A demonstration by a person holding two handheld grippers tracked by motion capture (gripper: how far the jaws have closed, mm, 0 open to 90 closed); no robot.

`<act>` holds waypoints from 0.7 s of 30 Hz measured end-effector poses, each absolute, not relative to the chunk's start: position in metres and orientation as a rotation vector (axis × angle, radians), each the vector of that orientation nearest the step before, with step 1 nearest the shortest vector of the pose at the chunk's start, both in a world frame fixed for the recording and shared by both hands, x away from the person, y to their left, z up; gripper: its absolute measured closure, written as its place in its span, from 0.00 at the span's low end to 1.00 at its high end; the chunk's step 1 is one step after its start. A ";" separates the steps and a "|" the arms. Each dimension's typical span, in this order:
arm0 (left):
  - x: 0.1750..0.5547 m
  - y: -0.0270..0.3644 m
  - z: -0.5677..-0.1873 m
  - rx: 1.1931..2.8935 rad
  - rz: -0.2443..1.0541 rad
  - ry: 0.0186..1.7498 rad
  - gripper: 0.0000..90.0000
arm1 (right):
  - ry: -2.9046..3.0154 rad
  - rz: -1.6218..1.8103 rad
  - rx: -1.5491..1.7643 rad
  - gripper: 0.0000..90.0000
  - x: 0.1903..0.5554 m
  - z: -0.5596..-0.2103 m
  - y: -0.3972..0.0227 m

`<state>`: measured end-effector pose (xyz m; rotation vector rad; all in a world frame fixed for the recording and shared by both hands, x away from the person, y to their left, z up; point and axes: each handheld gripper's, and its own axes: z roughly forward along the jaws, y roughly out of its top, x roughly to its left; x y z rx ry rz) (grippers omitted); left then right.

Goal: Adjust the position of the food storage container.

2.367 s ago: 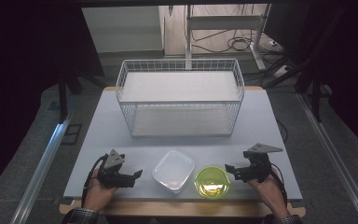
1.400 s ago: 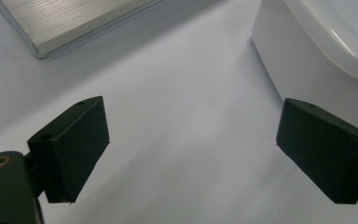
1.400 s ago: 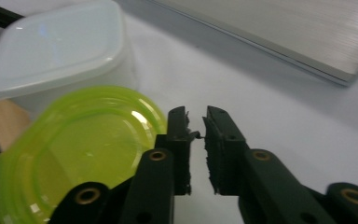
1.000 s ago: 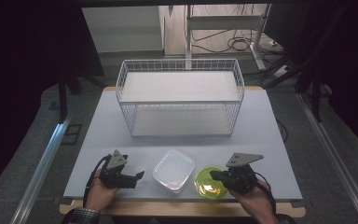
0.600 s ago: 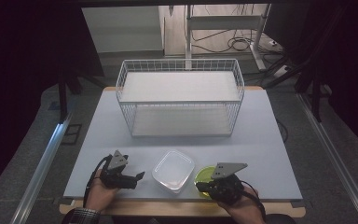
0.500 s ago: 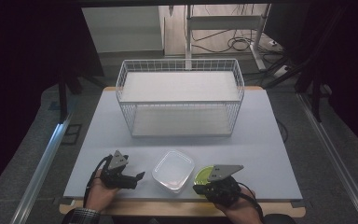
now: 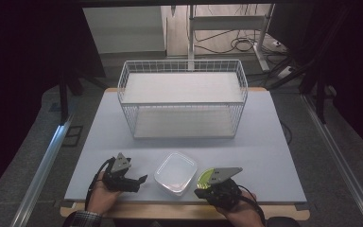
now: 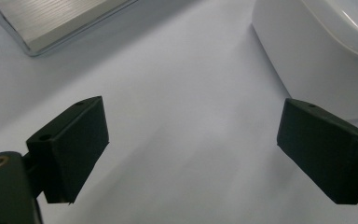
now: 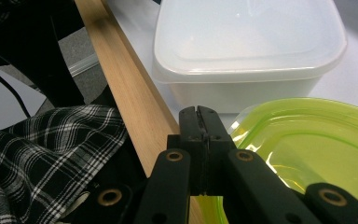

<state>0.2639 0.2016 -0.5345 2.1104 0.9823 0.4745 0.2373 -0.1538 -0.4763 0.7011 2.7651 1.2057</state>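
From the high view, my left hand-held gripper (image 7: 139, 181) rests near the front edge of the table (image 7: 264, 142), jaws spread and nothing between them, pointing toward the white lidded container (image 7: 175, 172) just to its right. My right hand-held gripper (image 7: 199, 193) sits at the front edge too, over the near side of the green container (image 7: 203, 176), which lies just beside the white one, on its right. Most of the green container is hidden under my gripper's grey plate. Beyond both containers there is bare table up to the wire basket (image 7: 182, 101), which stands well apart toward the far side. The right half of the table is open.

In the left gripper view, my two black jaws stand wide apart over bare table. The white container's wall (image 8: 307, 56) comes in at the upper right, near the right jaw but apart from it. A strip of metal rail (image 8: 51, 23) crosses the upper left corner.

In the right gripper view, my jaws are clenched flat together at the near rim of the green container (image 9: 307, 149); I cannot tell whether they pinch the rim. The white container (image 9: 247, 42) sits right behind the green one. The wooden table edge (image 9: 130, 107) runs diagonally on the left, with my checked sleeve (image 9: 42, 158) beside it.
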 end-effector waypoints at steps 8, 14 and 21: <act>0.264 0.200 -0.535 2.121 0.474 0.980 0.10 | 2.786 1.175 0.721 0.99 0.237 -0.478 -0.151; 0.264 0.200 -0.535 2.129 0.472 0.976 0.10 | 2.778 1.143 0.725 0.99 0.239 -0.480 -0.152; 0.264 0.200 -0.536 2.136 0.468 0.976 0.10 | 2.746 1.127 0.790 0.99 0.250 -0.480 -0.167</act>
